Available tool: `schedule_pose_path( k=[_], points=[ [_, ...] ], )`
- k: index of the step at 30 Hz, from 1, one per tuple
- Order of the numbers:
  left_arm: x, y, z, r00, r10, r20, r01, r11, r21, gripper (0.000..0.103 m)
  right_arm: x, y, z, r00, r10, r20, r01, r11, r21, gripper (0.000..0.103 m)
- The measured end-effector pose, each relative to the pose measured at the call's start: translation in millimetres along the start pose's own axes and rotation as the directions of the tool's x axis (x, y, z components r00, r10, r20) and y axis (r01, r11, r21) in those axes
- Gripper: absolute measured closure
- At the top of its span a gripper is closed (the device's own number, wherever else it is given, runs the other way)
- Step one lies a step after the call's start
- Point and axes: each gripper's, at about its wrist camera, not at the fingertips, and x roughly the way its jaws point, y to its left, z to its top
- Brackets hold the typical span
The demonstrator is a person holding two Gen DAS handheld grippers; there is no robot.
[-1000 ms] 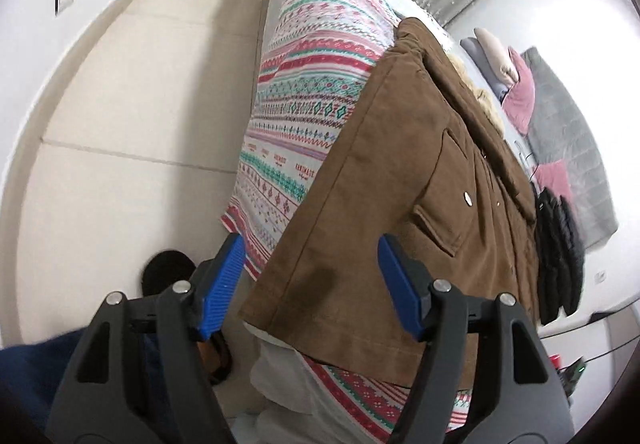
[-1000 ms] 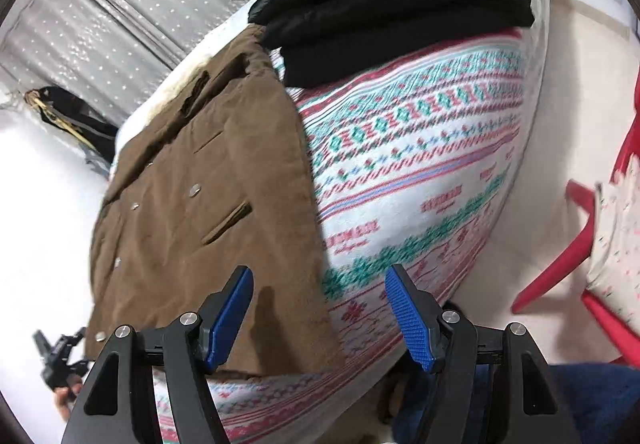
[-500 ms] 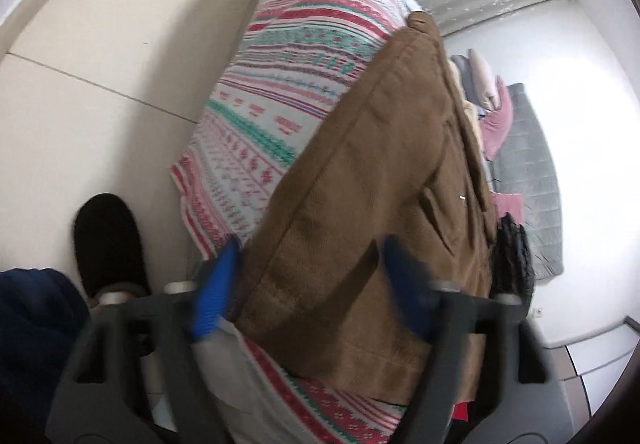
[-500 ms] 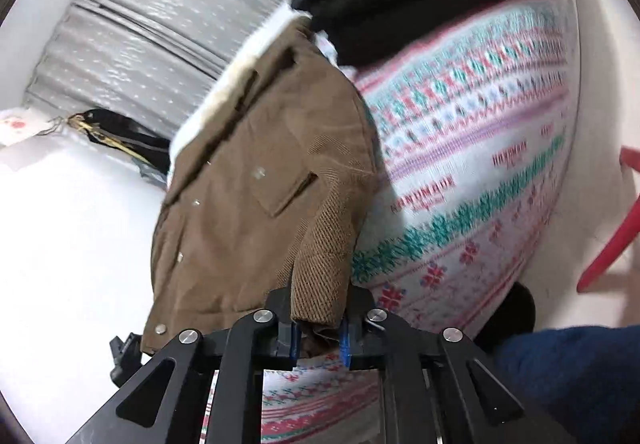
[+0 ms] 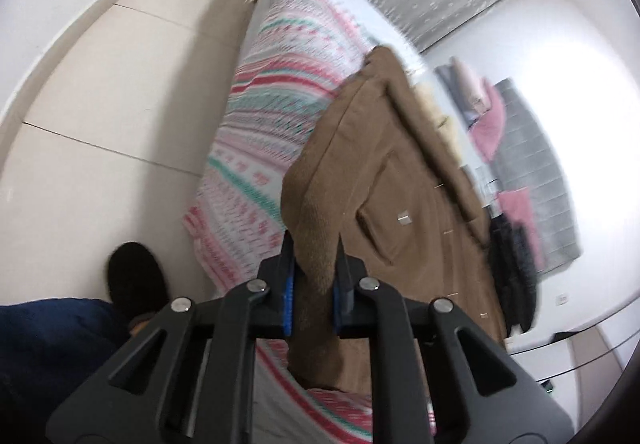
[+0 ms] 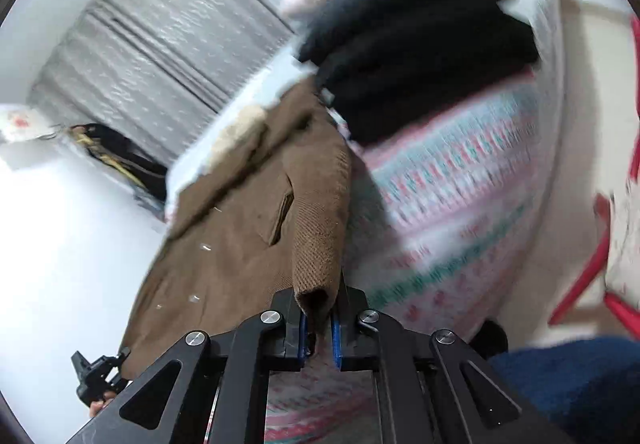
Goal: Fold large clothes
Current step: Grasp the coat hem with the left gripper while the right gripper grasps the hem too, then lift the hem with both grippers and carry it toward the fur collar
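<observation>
both grippers were spread wide 1 s ago; now left gripper & right gripper jaws each pinch a hem corner of the brown coat, raised off the bed. fold can start, prob hem toward collar.

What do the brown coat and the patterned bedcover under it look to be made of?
Brown coat: looks like corduroy or a ribbed weave, matte; fine ridges show near the right gripper. Patterned bedcover: apparently soft printed or knitted fabric, matte; blur leaves it open.
</observation>
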Motion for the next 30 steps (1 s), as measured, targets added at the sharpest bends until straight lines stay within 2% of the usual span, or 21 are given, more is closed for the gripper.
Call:
schedule_pose_path(
  k=[2, 4, 9, 11, 13, 15, 17, 18, 19, 20, 21, 22, 23, 26, 30],
  points=[
    [7.7, 1.3, -1.5, 1.0, 0.019, -0.019, -0.019, 1.0, 0.008, 0.086, 5.6, 6.6, -4.6, 0.998, -0.061, -0.006, 0.061, 0.996, -0.059, 0.095],
    [5.5, -3.0, -1.8, 1.0, 0.019, -0.011, -0.018, 1.0, 0.023, 0.084, 5.7, 13.4, -6.4, 0.998, -0.058, 0.009, 0.058, 0.996, -0.074, 0.094],
    [1.2, -2.0, -2.7, 1.0, 0.016, 0.017, -0.017, 0.999, 0.029, 0.063, 10.3, 20.0, -7.0, 0.998, -0.062, 0.007, 0.062, 0.991, -0.118, 0.087],
    [5.2, 0.7, -3.6, 1.0, 0.005, 0.004, -0.005, 1.0, 0.014, 0.059, 10.6, 21.6, -8.1, 0.998, -0.069, 0.009, 0.07, 0.988, -0.14, 0.081],
    [8.0, 4.3, -4.1, 0.999, -0.031, -0.011, 0.031, 0.999, -0.009, 0.057, 12.7, 23.4, -7.1, 0.999, -0.048, -0.002, 0.047, 0.99, -0.131, 0.066],
    [7.6, 13.3, -2.9, 0.993, -0.122, -0.006, 0.121, 0.99, -0.072, 0.054, 8.8, 14.1, -3.7, 1.0, 0.023, -0.01, -0.024, 0.997, -0.073, 0.058],
    [5.9, 15.3, -0.9, 0.991, -0.136, 0.008, 0.136, 0.987, -0.087, 0.054, 8.9, 5.4, -2.4, 0.998, 0.066, -0.004, -0.066, 0.998, -0.006, 0.056],
    [5.5, 13.6, -0.5, 0.992, -0.128, 0.014, 0.128, 0.989, -0.075, 0.054, 9.2, 8.9, -2.9, 0.999, 0.052, 0.006, -0.051, 0.999, -0.016, 0.055],
    [6.1, 10.6, -0.4, 0.993, -0.115, 0.015, 0.115, 0.991, -0.06, 0.054, 10.3, 14.0, -3.9, 1.0, 0.025, 0.013, -0.024, 0.999, -0.041, 0.055],
    [8.3, 6.5, -1.2, 0.997, -0.078, 0.011, 0.078, 0.997, -0.027, 0.058, 12.8, 18.8, -5.5, 1.0, -0.018, 0.02, 0.02, 0.997, -0.071, 0.055],
    [10.5, 3.8, -2.6, 0.999, -0.047, 0.009, 0.047, 0.999, -0.007, 0.078, 15.8, 21.8, -7.1, 0.998, -0.053, 0.028, 0.055, 0.995, -0.088, 0.062],
    [11.9, 2.3, -3.6, 1.0, -0.03, 0.005, 0.03, 1.0, 0.004, 0.087, 18.8, 22.9, -7.8, 0.997, -0.075, 0.029, 0.078, 0.992, -0.095, 0.084],
    [14.2, 1.9, -4.2, 1.0, -0.006, -0.002, 0.006, 1.0, 0.014, 0.088, 20.4, 21.4, -7.4, 0.995, -0.094, 0.024, 0.096, 0.992, -0.084, 0.09],
    [8.5, 3.5, -2.5, 1.0, -0.004, 0.024, 0.004, 1.0, 0.003, 0.091, 14.1, 18.6, -5.5, 0.996, -0.079, 0.05, 0.082, 0.995, -0.062, 0.091],
    [-5.5, -0.5, -2.6, 0.998, -0.036, 0.053, 0.035, 0.999, 0.012, 0.093, 3.8, 15.0, -4.3, 0.998, -0.031, 0.056, 0.032, 0.999, -0.034, 0.092]
  ],
)
